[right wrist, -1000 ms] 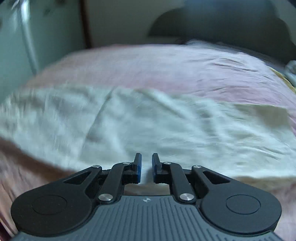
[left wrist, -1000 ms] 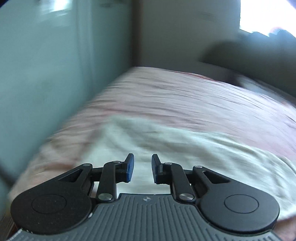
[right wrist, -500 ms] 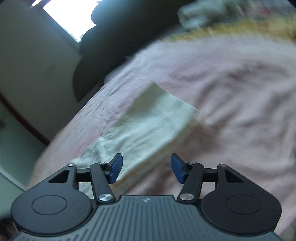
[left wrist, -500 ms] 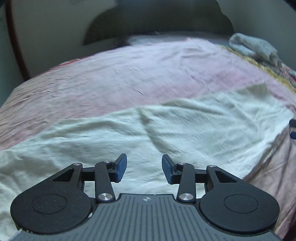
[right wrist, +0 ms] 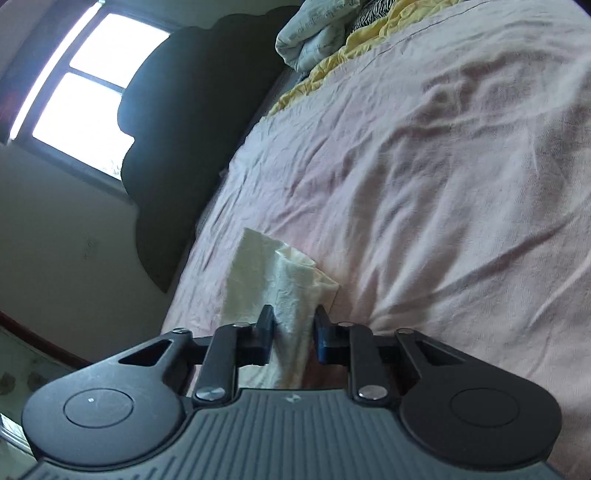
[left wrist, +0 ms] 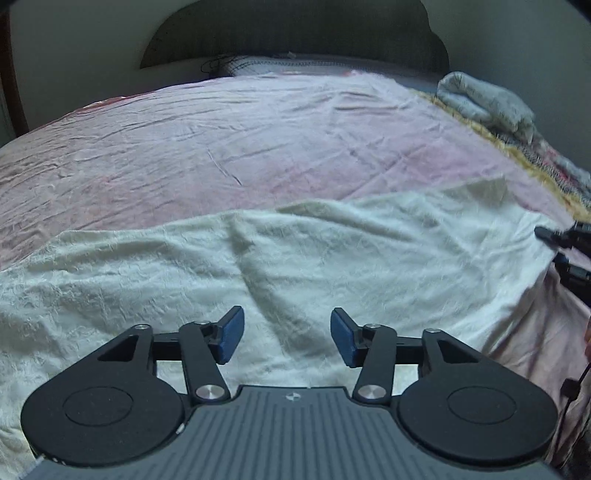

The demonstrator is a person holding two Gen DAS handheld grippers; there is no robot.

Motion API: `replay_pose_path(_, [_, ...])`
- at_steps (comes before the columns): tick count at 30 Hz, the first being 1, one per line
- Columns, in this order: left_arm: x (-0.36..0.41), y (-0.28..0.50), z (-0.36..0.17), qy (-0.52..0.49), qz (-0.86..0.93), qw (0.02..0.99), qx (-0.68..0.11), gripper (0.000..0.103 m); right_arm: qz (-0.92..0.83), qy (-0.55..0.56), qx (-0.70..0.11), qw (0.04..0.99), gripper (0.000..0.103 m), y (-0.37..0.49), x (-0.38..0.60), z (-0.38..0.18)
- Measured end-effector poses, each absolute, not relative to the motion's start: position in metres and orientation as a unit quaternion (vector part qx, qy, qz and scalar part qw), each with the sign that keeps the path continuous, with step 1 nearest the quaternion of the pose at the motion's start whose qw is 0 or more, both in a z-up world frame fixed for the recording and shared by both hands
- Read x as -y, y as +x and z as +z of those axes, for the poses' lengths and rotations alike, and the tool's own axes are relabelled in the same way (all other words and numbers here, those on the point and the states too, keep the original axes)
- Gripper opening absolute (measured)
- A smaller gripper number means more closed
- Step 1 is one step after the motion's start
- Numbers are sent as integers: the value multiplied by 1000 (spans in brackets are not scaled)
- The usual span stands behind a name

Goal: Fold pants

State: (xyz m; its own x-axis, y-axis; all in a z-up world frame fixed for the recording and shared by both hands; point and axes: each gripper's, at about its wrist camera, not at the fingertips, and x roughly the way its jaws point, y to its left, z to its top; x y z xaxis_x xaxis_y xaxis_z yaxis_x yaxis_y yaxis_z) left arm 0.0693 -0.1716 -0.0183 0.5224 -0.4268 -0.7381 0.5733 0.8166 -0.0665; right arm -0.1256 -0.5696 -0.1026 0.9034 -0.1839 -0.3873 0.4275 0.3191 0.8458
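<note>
Cream pants [left wrist: 295, 266] lie flat and crinkled across a pink bedsheet [left wrist: 229, 140], running left to right. My left gripper [left wrist: 287, 338] is open and empty, hovering just above the middle of the pants. My right gripper [right wrist: 293, 338] is at the pants' right end, its jaws partly closed with an edge of the cream cloth [right wrist: 284, 288] between them. It also shows at the right edge of the left wrist view [left wrist: 565, 247], at the pants' end.
A dark headboard [left wrist: 288, 33] stands at the far end of the bed. A folded pale blanket [left wrist: 487, 99] and a yellow patterned cover [right wrist: 354, 40] lie at the far right. A bright window [right wrist: 81, 92] is in the wall.
My left gripper has opened wider and swung to face the pants' middle. My right gripper has moved to the pants' right end and narrowed around the cloth edge.
</note>
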Motion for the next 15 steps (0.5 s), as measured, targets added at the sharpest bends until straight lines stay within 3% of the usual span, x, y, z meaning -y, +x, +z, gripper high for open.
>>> replay_pose_path(2, [166, 82, -12, 41, -297, 860, -412, 61, -194, 497, -121, 837, 19, -115, 560, -84])
replay_pose_path(7, [163, 112, -3, -157, -383, 784, -463, 72, -142, 224, -174, 948, 18, -71, 482, -12])
replay_pose_path(9, [171, 119, -3, -223, -418, 747, -467, 85, -106, 135, -188, 967, 18, -55, 443, 1])
replay_pose_path(11, [185, 123, -6, -264, -435, 722, -469, 96, -67, 90, -197, 974, 18, -43, 413, 4])
replay_pose_path(15, [210, 137, -22, -296, -427, 696, -495, 95, -2, 63, -211, 975, 18, -33, 372, 0])
